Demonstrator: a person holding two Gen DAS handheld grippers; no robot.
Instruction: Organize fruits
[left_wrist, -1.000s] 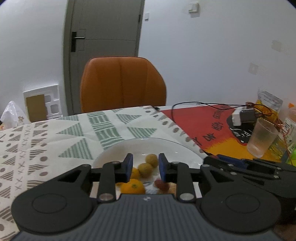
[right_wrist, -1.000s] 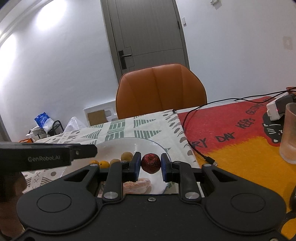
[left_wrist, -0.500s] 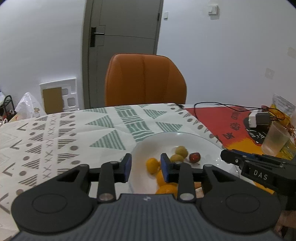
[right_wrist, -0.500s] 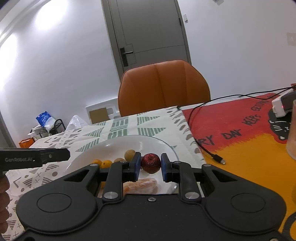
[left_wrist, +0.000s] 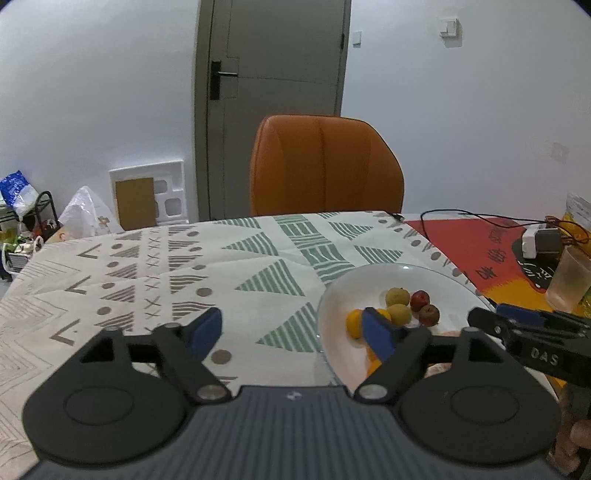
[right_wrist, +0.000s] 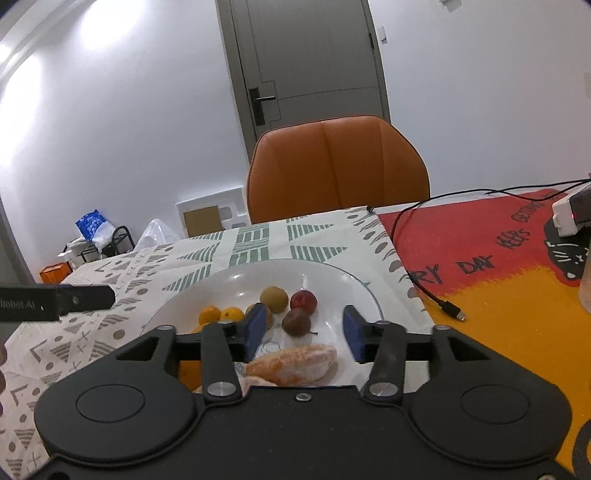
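A white plate on the patterned tablecloth holds small oranges, yellow-green fruits, a bright red fruit, a darker red fruit and a peeled orange piece. My right gripper hovers low over the plate's near side. Its jaws are opening, and the darker red fruit lies free just ahead of the gap, untouched. My left gripper is left of the plate above the cloth, its jaws opening wide with nothing between them. The right gripper shows at that view's right edge.
An orange chair stands behind the table. A red and yellow mat lies to the right with a black cable, a white charger and a plastic cup. Bags and boxes sit by the far wall.
The right jaws opened and released the red fruit, which now rests on the plate. The left gripper moved left off the plate and opened wide.
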